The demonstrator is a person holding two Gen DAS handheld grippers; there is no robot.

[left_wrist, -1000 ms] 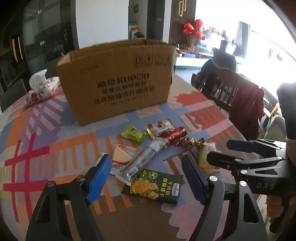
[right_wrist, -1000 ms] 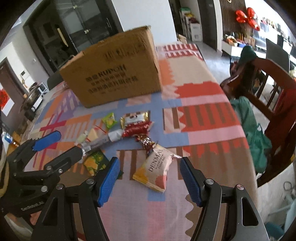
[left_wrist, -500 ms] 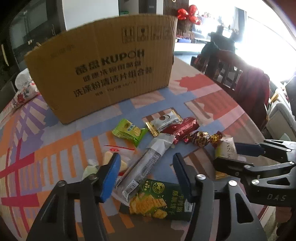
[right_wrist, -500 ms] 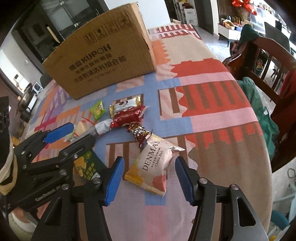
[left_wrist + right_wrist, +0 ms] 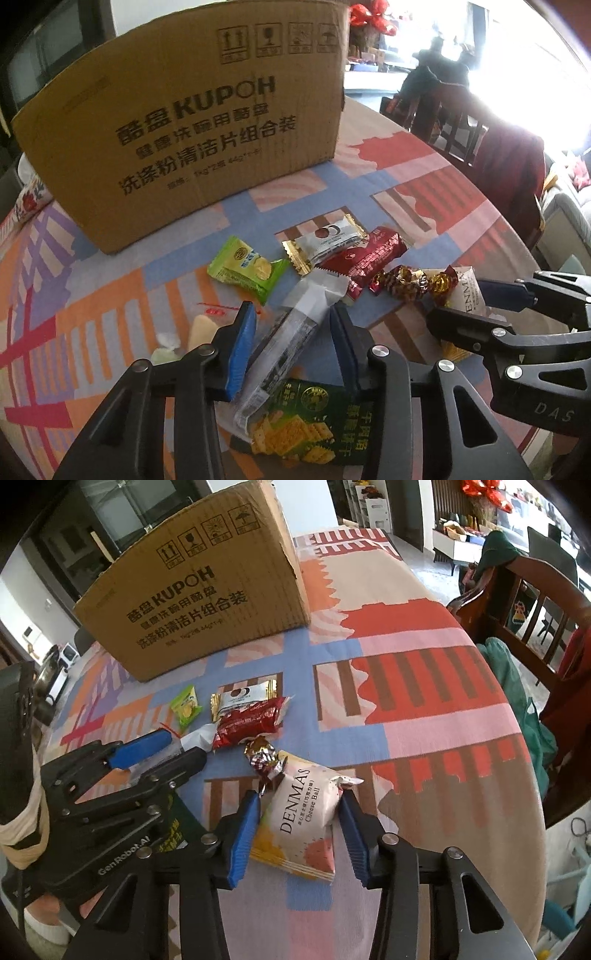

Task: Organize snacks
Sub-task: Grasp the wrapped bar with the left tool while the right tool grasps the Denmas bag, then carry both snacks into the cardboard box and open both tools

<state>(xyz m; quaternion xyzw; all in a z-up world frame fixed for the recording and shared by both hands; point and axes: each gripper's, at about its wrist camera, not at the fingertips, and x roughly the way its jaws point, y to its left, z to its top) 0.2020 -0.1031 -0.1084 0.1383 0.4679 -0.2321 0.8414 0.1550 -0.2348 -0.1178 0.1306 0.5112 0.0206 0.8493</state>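
Note:
A long silver snack stick [image 5: 295,325] lies on the patterned tablecloth between my left gripper's [image 5: 291,314] blue pads; its jaws are closing, with slim gaps still showing. The white DENMAS cheese ball packet [image 5: 303,812] lies between my right gripper's [image 5: 299,797] pads, whose jaws are also closing and nearly touch its edges. Each gripper shows in the other's view: the right gripper [image 5: 458,302] over the DENMAS packet, the left gripper [image 5: 184,746] around the silver stick. Behind stands the open cardboard box [image 5: 184,129].
Loose snacks lie between box and grippers: a green packet [image 5: 247,269], a white-gold packet [image 5: 328,240], a red packet [image 5: 369,262], foil candies [image 5: 406,282], a dark green cracker packet [image 5: 310,421] and a clear bag [image 5: 201,326]. A wooden chair [image 5: 517,590] stands by the table's right edge.
Both grippers came down and forward toward the table. Their jaws narrowed, the left around the silver stick, the right around the DENMAS packet.

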